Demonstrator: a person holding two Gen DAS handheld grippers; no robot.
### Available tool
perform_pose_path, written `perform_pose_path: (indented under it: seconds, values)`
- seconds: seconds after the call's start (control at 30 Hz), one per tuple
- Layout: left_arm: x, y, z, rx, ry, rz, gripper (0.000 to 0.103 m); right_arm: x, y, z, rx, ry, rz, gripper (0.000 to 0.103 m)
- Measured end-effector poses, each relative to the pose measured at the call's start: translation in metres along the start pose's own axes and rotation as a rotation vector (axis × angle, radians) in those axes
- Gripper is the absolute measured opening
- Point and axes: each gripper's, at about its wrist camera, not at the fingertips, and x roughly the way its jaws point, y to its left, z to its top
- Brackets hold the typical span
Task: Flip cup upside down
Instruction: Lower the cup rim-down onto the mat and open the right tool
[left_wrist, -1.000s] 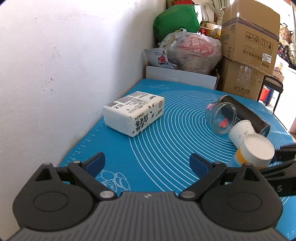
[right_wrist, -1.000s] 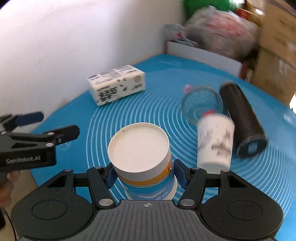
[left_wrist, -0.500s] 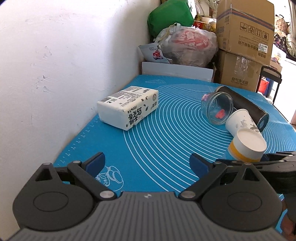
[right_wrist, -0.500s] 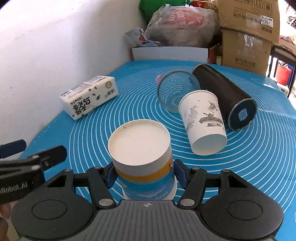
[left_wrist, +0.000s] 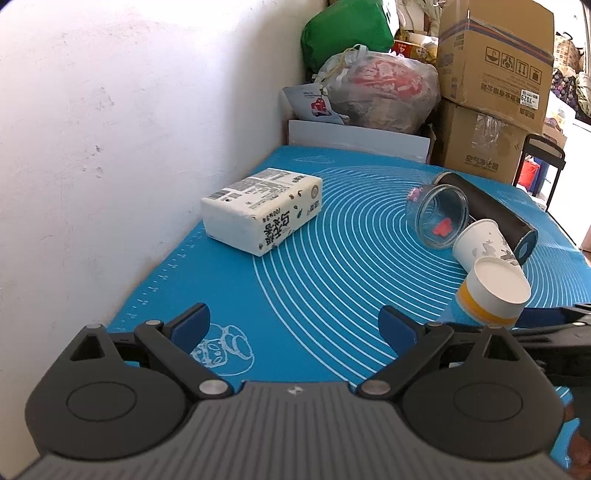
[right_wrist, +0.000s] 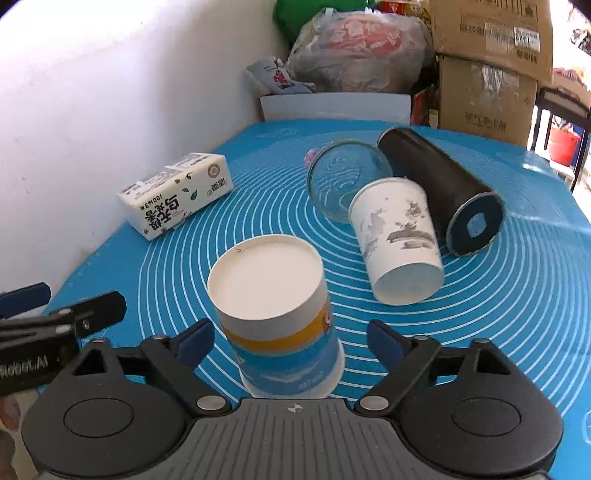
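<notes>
Right wrist view: cup (right_wrist: 275, 314) stands inverted on the mat (right_wrist: 498, 295).
My right gripper (right_wrist: 288, 338) is spread clear of it; flip looks done, only withdrawal left.

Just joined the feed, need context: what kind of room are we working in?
Likely a home storeroom corner: stacked cardboard boxes and a tied plastic bag sit behind a table with a blue silicone mat.

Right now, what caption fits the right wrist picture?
Open right tool around upside-down cup on blue mat.
</notes>
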Motion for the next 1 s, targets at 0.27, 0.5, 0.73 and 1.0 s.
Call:
perform_pose_path:
  seconds: [0.27,0.5,0.73,1.0]
  values:
    - [-0.018,-0.003,0.000,0.027,0.002,-0.015,0.097,-0.055,-0.014,-0.014,-0.007,-0.053,-0.018,0.102]
    - [-0.036,-0.014,-0.009,0.077,0.016,-0.038,0.097,-0.096,-0.028,-0.030,0.006,-0.075,-0.048,0.102]
    - [-0.052,-0.022,-0.019,0.121,0.031,-0.072,0.097,-0.121,-0.034,-0.047,0.031,-0.077,-0.038,0.102]
    - [-0.065,-0.029,-0.024,0.144,0.025,-0.102,0.097,-0.141,-0.030,-0.056,0.023,-0.093,-0.041,0.102]
